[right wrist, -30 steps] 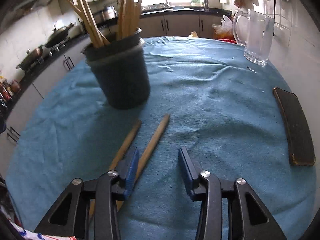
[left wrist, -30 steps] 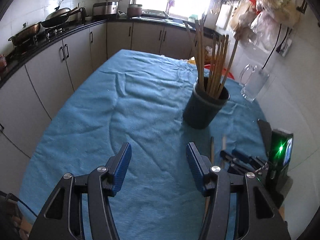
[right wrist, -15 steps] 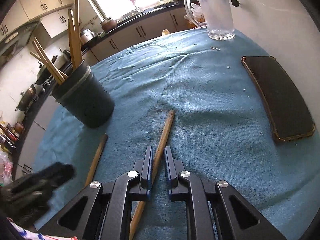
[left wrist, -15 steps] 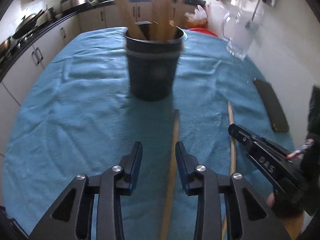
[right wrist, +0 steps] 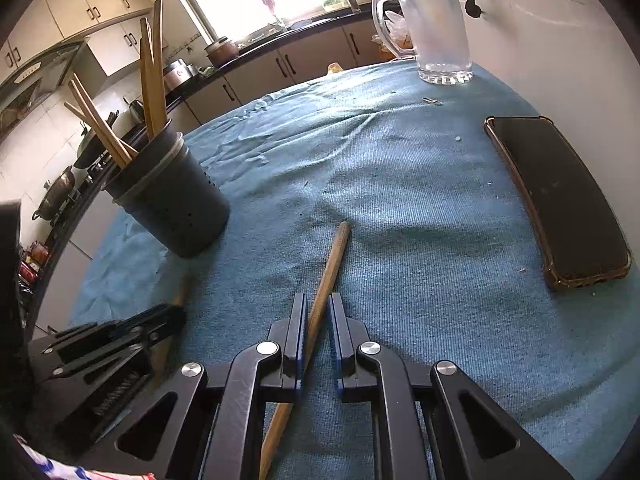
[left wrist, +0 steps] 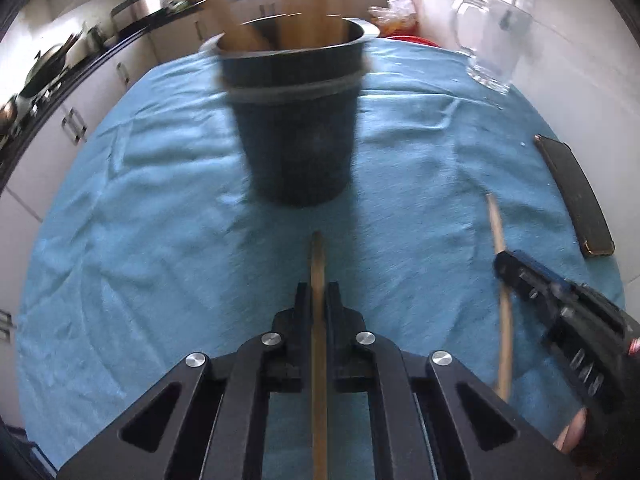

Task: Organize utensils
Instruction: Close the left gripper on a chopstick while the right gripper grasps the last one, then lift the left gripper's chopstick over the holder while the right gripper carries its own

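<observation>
Two wooden chopsticks lie on the blue tablecloth in front of a dark round holder that stands full of upright chopsticks. My left gripper points down at the cloth and its jaws are closing tight on the left chopstick, which runs back between the fingers. My right gripper is shut on the right chopstick, whose tip sticks out ahead toward the holder. Each gripper shows in the other's view: the right gripper on its chopstick, and the left gripper.
A clear glass mug stands at the far right of the table by the wall. A dark phone in a case lies along the right edge. Kitchen cabinets and a stove with pans run behind and to the left.
My left gripper swung in low over the left chopstick and shut its wide-open jaws on it. My right gripper shut on the right chopstick, rolled a little, then held still.
</observation>
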`<state>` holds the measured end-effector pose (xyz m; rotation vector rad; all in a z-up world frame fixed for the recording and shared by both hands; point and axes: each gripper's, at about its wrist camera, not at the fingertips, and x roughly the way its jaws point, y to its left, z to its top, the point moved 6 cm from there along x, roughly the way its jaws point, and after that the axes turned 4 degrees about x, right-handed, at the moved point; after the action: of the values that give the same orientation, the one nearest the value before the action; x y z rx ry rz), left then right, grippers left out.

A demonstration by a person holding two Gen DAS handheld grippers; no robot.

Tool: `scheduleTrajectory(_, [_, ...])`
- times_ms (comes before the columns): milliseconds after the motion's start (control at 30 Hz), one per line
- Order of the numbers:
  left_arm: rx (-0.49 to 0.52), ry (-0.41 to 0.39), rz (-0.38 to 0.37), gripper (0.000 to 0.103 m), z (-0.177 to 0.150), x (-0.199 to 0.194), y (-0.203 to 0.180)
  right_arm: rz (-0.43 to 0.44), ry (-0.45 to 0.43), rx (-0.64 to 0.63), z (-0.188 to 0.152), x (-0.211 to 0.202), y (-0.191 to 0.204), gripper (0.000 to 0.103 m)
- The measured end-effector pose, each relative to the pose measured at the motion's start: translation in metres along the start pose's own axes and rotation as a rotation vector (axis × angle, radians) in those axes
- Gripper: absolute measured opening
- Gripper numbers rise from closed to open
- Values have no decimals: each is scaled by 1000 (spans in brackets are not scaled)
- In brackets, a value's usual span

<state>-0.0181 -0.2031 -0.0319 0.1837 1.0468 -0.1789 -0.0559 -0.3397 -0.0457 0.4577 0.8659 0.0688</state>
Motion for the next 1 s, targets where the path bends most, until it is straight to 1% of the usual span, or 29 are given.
scheduleTrajectory(133, [-83,16,-49,7,-17,-11,35,15,6,20,1,1,-1,9])
scheduleTrajectory(200, [-108,16,-59,7,-24,-14,52,21,6,10,1,2,2,10])
scheduleTrajectory(267, [-118,18,-69,7,-29,-15,66,17,15,-10,-2,1,4,10])
scheduleTrajectory(333, [-123,15,-93,7,-33,-18,77,22,47,-22,-6,-3,6,10])
scheduleTrajectory(467, [-102,8,-158,7,-38,-19,84,-3,120,-45,-15,-9,9,10])
scheduleTrajectory(567, [-64,8,-197,7,-33,-16,84,-68,166,-45,-13,-8,10,10])
scheduleTrajectory(600, [-58,12,-220,8,-32,-16,85,-97,178,-47,-10,-5,11,10])
scheduleTrajectory(700, [-40,35,-276,10,-26,-13,84,-193,208,-67,-1,5,18,10])
scheduleTrajectory(767, [-23,54,-300,12,-23,-11,83,-241,227,-77,2,9,21,10])
scheduleTrajectory(867, [-6,74,-344,12,-20,-9,82,-322,243,-89,7,17,25,10])
scheduleTrajectory(1000, [15,88,-375,12,-13,-3,80,-392,253,-108,10,21,30,10])
